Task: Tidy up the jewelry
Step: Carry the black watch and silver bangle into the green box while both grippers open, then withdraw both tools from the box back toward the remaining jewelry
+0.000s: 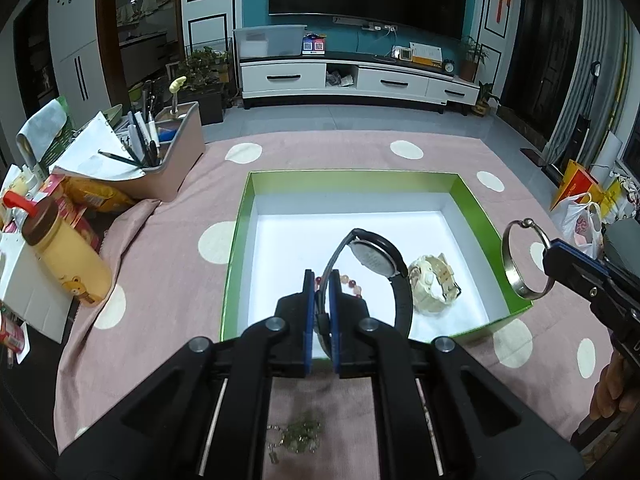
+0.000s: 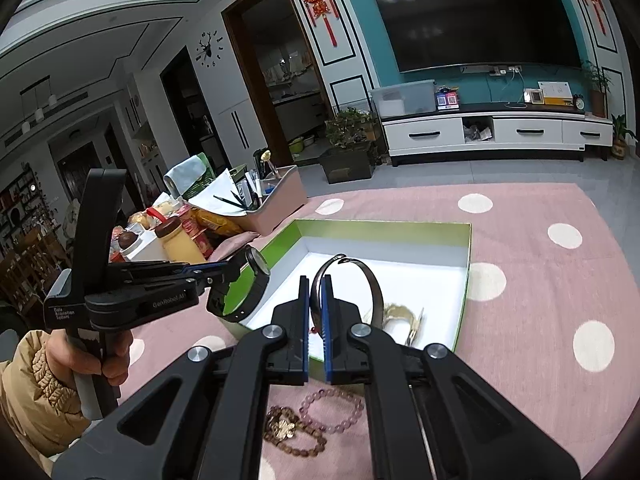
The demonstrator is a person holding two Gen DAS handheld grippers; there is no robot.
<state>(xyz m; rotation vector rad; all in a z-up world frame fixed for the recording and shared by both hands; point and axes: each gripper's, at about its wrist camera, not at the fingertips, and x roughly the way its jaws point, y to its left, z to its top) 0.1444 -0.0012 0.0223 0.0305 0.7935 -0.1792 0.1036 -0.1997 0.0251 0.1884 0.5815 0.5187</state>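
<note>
Two tools up over a pink, white-dotted cloth (image 1: pixel 168 240) on the desk. Left tool (image 1: pixel 321 280): blue-padded fingers clamped on the smooth black strap of a round-faced black watch (image 1: pixel 378 258), lifted clear above the green box (image 1: pixel 236 240) near its front edge; strap curving up and over, dial tilted away. Right tool (image 2: pixel 315 285): closed on a thin, polished metal bangle (image 2: pixel 374 286), an open hoop with small knobbed ends, standing upright between the pads, also above the box's near side. Glossy green walls, flat white floor inside. On that floor, a chunky cream plastic watch (image 1: pixel 434 282) lying on its side toward the right, and a string of round reddish and pale beads (image 1: pixel 352 283) just past the left tool's tips. On the cloth in front of the box, under the right tool: a translucent lilac bead bracelet (image 2: pixel 336 408) touching a brown wooden bead strand (image 2: pixel 286 428) with a gold pendant. Under the left tool, a small greenish trinket, blurred.
</note>
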